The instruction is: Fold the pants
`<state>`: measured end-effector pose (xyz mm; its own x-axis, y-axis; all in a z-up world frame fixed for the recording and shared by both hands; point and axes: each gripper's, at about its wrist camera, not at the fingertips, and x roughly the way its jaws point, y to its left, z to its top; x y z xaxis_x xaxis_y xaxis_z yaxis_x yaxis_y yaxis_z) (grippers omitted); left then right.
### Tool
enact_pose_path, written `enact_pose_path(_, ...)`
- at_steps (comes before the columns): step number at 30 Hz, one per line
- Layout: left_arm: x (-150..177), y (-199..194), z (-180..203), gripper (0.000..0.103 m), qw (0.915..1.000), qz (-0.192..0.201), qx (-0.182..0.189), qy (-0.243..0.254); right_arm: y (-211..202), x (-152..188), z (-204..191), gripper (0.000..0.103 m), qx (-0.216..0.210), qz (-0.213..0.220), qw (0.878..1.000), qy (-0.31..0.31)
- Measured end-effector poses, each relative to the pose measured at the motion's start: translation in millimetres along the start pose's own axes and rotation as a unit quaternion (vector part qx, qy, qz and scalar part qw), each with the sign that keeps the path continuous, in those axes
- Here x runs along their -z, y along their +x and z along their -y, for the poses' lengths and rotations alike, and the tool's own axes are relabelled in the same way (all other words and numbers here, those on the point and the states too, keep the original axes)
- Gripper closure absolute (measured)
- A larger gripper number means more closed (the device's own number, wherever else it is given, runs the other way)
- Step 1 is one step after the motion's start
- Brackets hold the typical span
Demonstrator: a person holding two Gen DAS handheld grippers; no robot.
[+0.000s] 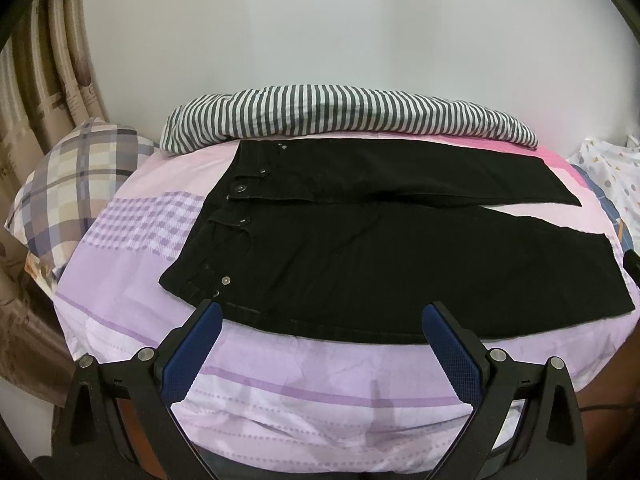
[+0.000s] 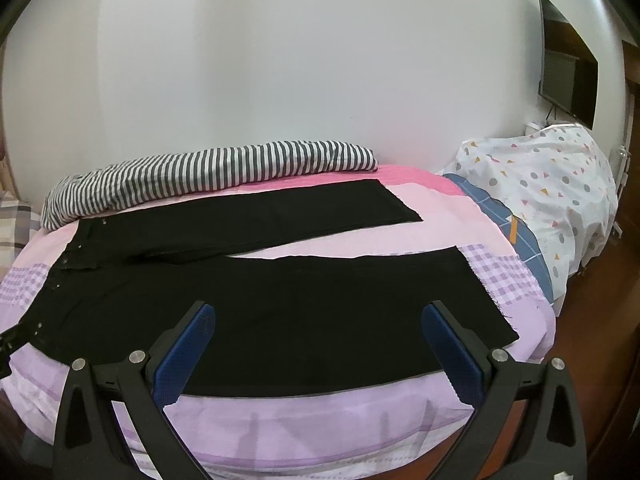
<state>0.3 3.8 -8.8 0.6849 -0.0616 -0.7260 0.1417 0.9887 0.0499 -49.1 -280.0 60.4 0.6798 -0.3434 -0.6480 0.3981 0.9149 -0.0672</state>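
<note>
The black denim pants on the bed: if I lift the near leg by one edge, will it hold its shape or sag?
The black denim pants lie fully flat, so they will probably drape and sag. Metal rivets and buttons at the waist suggest a thicker, heavier end there. The purple patterned bedsheet looks loose, so it may bunch if dragged.

A bed with a pink and purple checked sheet (image 1: 132, 264) fills most of both views. A rolled grey and white striped blanket (image 1: 340, 114) lies along the far edge by the plain white wall (image 1: 340, 32). A plaid pillow (image 1: 76, 176) sits on the left, next to brown patterned curtains (image 1: 48, 80). On the right, a white cloth with coloured dots and triangles (image 2: 552, 184) covers something. A flat black screen (image 2: 568, 68) hangs on the wall.
</note>
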Motion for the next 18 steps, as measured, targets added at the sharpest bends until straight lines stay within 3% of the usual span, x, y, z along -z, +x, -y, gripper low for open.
enact_pose_path(18,4.2,-8.5,4.6,0.003,0.9990,0.031,0.027,0.018,-1.7,-0.6,4.7,0.000,0.006,0.007,1.000,0.015)
